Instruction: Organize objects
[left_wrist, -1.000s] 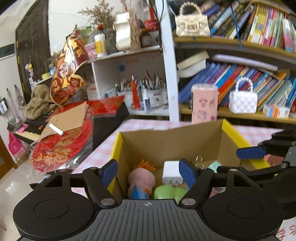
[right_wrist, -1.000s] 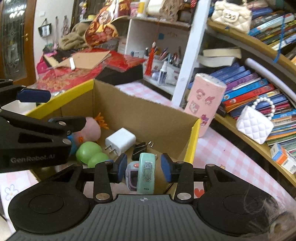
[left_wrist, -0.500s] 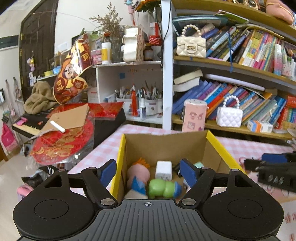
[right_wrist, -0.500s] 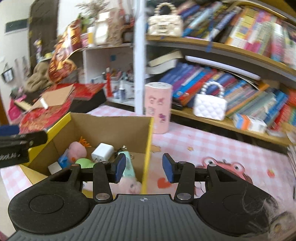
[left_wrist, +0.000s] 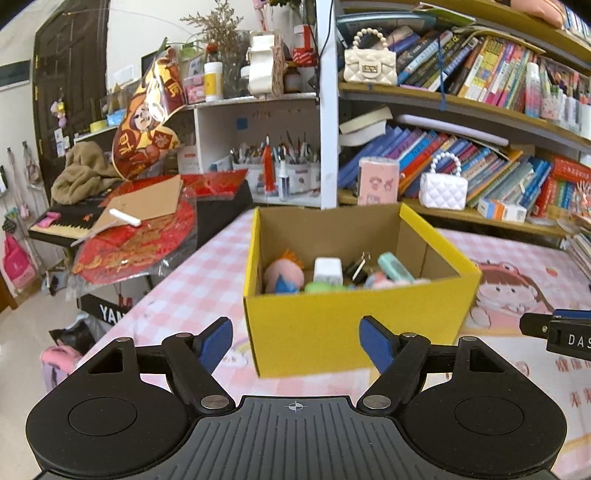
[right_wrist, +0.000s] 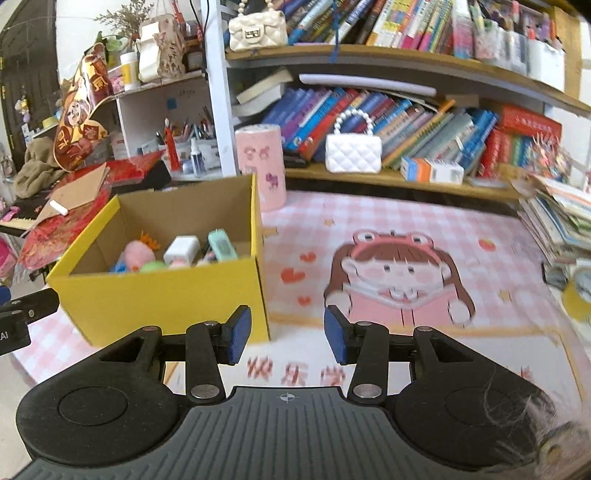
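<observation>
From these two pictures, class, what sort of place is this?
Most likely a child's study corner at home. Shelves packed with books, pots of pens in a cubby, and a table with a pink cartoon cloth bearing a box of small toys all suggest it.

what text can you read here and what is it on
"YA", cut off: black keyboard stand
"DAS", cut off: right gripper
"AI", cut off: left gripper
Red characters on mat: blurred
Book spines: too small
</observation>
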